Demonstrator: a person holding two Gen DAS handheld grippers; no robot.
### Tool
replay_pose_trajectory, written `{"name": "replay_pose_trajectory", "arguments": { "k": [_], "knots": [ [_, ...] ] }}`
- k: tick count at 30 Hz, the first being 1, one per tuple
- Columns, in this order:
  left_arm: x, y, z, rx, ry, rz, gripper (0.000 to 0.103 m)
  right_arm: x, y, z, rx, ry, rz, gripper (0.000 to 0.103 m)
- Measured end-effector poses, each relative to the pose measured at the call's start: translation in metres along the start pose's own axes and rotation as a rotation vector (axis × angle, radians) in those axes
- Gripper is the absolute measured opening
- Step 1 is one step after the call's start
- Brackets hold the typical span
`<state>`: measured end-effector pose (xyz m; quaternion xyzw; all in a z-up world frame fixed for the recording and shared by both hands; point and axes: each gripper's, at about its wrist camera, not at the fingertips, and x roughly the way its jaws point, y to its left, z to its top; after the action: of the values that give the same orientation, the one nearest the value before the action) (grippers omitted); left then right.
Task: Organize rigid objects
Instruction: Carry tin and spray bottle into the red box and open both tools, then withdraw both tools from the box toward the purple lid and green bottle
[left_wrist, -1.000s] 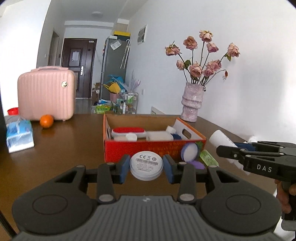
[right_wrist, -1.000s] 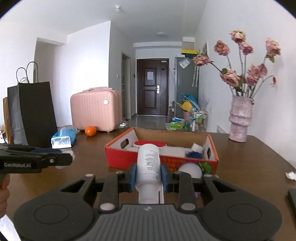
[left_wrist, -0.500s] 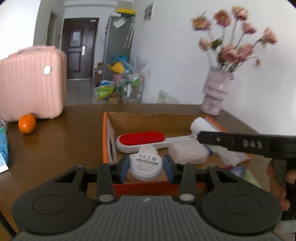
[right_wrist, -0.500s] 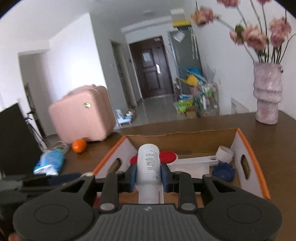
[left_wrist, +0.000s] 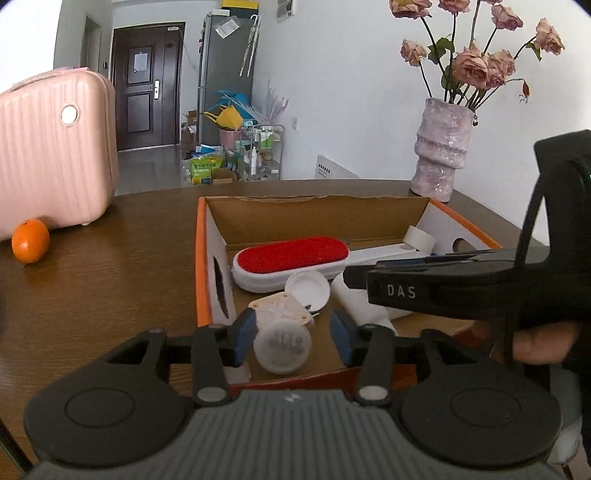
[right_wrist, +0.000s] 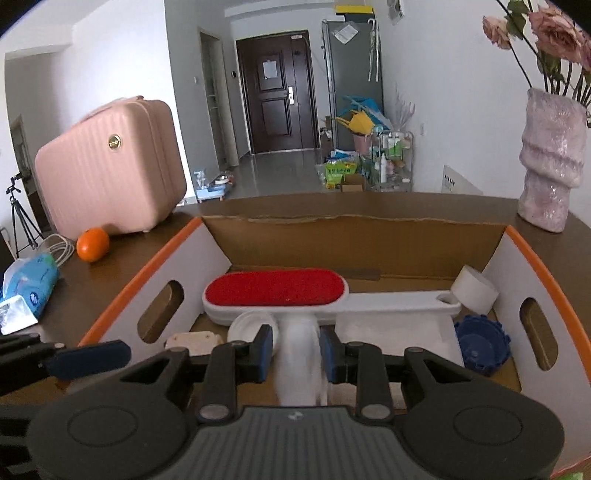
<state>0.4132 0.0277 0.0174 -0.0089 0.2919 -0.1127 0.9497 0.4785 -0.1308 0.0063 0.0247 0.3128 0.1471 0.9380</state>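
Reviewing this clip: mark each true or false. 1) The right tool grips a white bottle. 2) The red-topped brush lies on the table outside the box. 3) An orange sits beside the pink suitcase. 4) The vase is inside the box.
1) True: the right tool is shut on the white bottle.
2) False: the red-topped brush lies inside the cardboard box.
3) True: the orange sits by the pink suitcase.
4) False: the vase stands on the table beyond the box.
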Motion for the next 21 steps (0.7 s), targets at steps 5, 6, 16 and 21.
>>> {"name": "replay_pose_trajectory", "arguments": {
  "k": [5,6,16,21],
  "knots": [
    [-0.012,-0.001,0.007,-0.023,-0.014,0.018,0.051,-0.020,-0.007,0.008,-0.008,-0.031,0.016,0.027],
    [-0.015,-0.003,0.009,-0.028,-0.019,0.020,0.052,-0.027,-0.009,0.010,-0.008,-0.038,0.021,0.027],
    [-0.091,-0.036,0.003,-0.030,-0.176,0.082,0.084,-0.117,-0.041,-0.003,0.016,-0.105,0.072,0.046],
    [-0.127,-0.066,-0.017,-0.009,-0.259,0.116,0.101,-0.179,-0.058,-0.031,-0.004,-0.205,0.065,0.059]
  ]
}}
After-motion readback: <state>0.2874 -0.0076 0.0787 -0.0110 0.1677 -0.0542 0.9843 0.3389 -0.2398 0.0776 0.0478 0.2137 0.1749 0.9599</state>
